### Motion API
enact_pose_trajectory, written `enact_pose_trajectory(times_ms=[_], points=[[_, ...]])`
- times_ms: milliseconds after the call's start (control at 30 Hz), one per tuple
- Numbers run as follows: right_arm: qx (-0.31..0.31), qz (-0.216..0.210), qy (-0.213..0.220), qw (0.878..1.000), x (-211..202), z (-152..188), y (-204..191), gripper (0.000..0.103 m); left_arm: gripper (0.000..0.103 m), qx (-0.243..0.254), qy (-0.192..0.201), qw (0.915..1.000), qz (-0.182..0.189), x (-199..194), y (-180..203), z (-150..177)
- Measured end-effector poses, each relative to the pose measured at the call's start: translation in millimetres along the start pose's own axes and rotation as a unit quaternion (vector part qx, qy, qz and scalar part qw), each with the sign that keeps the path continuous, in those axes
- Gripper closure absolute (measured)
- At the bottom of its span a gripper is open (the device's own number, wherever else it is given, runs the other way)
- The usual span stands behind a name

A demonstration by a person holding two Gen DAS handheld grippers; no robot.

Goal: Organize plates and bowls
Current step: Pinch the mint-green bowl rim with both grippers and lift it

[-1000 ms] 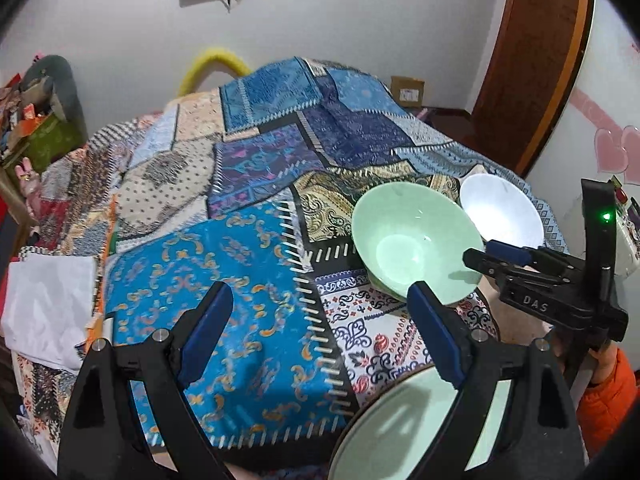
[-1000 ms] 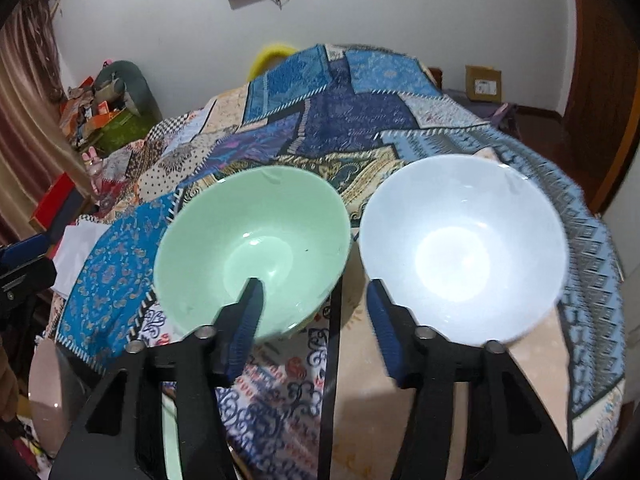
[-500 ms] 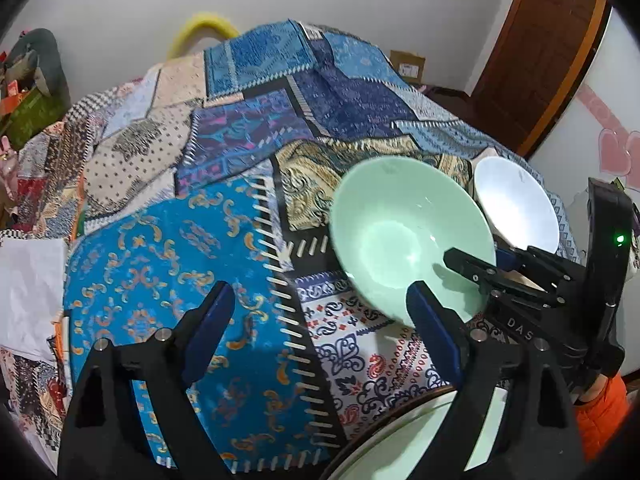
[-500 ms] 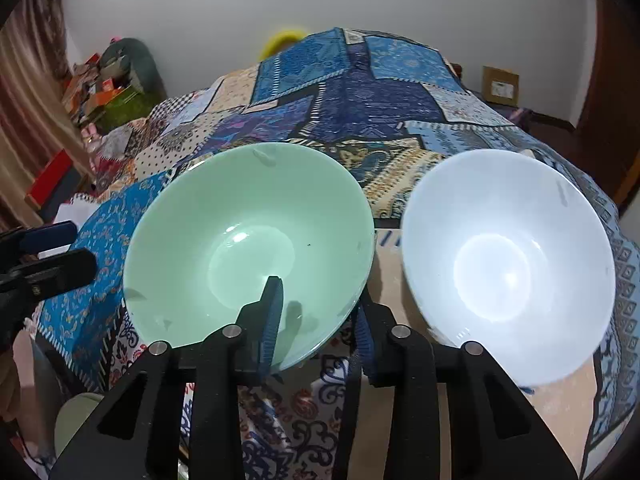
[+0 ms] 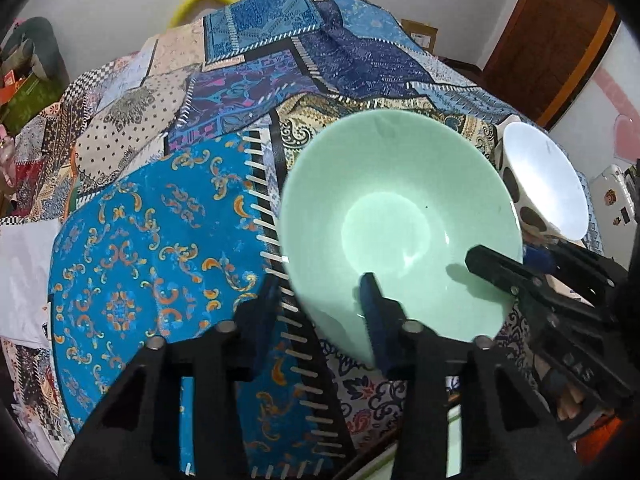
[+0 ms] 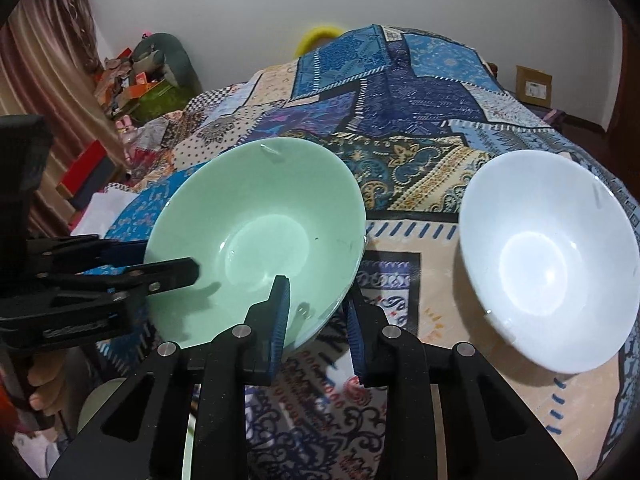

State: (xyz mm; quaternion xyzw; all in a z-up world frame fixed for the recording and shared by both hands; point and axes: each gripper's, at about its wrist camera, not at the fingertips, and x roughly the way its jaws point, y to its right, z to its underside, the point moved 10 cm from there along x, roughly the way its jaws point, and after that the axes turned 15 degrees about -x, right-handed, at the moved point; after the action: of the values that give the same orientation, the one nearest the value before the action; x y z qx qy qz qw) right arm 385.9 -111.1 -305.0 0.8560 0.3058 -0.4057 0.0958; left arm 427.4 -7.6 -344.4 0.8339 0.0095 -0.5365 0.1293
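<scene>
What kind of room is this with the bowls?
Probably a room in someone's home, maybe a bedroom or living room. A patchwork cloth covers the surface that bears the green bowl and white bowl, a wooden door stands nearby, and household clutter is piled by a curtain.

The patchwork cloth (image 5: pixel 152 248) lies bare to the left of the green bowl (image 5: pixel 396 216), and behind it too. To its right, the white bowl (image 6: pixel 548 256) stands near, leaving a narrow bare strip between them.
</scene>
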Motion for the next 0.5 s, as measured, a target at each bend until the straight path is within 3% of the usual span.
enact_pose_trajectory(times_ms=[33,200,333,500], points=[[0.000,-0.003,0.000,1.000,-0.5,0.0,-2.0,0.078,0.076,0.001,-0.003,1.0000,0.000,2.1,1.2,0.6],[0.003,-0.008,0.002,1.000,-0.3,-0.5,-4.1,0.078,0.084,0.004,0.010,0.9998,-0.019,3.6,-0.7,1.5],[0.014,-0.015,-0.006,1.000,3.2,1.4,-0.7,0.078,0.084,0.008,0.008,0.9999,-0.007,-0.1,1.4,0.1],[0.016,0.013,-0.001,1.000,0.5,-1.9,8.1,0.071,0.084,0.002,0.003,1.0000,-0.007,3.3,-2.1,-1.0]])
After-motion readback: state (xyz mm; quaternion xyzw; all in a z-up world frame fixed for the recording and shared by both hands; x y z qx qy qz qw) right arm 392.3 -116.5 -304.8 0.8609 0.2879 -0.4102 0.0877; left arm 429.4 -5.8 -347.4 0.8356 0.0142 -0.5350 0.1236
